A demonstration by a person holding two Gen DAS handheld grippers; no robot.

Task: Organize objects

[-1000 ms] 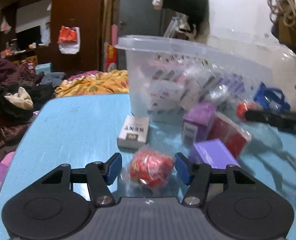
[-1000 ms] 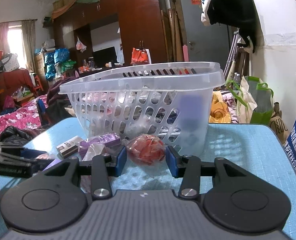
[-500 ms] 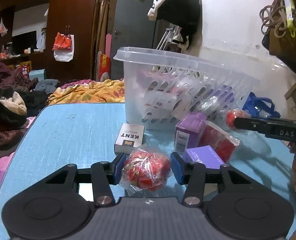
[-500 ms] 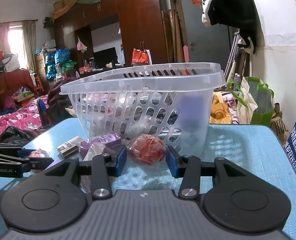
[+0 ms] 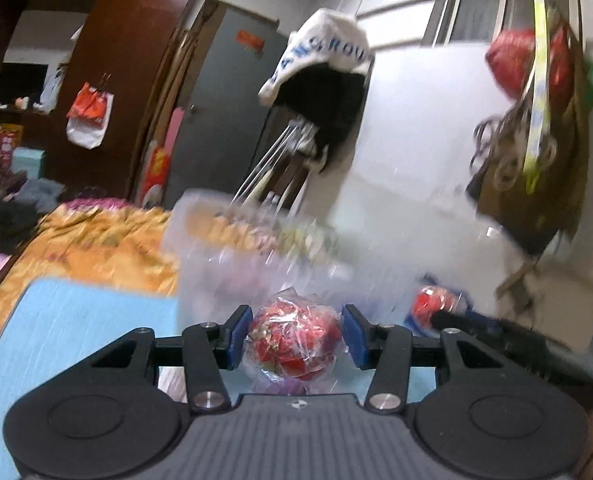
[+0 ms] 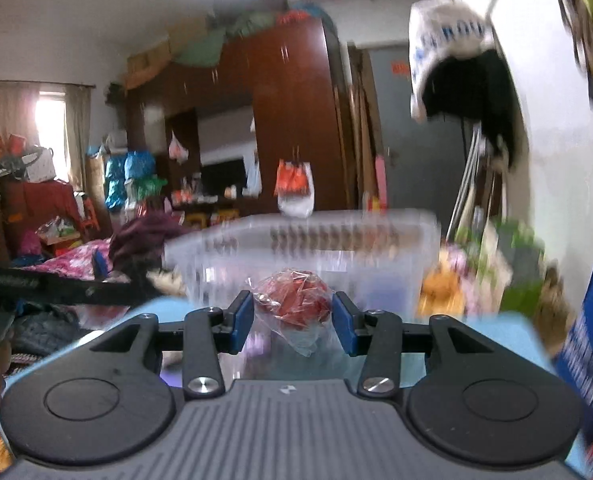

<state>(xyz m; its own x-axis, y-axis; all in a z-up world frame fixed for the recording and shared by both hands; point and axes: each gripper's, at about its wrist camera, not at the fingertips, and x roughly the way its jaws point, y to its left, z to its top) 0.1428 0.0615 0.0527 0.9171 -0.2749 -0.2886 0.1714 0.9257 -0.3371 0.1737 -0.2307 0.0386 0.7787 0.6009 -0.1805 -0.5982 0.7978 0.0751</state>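
Left gripper [image 5: 294,334]: the 2 blue pads pinch a red ball wrapped in clear plastic [image 5: 294,340], pressing on both of its sides. The ball hangs clear of the blue table [image 5: 76,320], in front of the wall of the translucent basket [image 5: 232,276] and just below its rim. The basket is blurred, so its contents cannot be made out.

Right gripper [image 6: 292,316]: its 2 blue pads clamp a second red wrapped ball [image 6: 292,298] — the loose tail of the wrapper dangles below the pads. This ball sits level with the upper part of the slotted basket wall [image 6: 316,240], on the near side of it and not inside.

Each gripper shows in the other's view — the right one at the right edge of the left view with its ball, the left one as a dark bar at the left of the right view.
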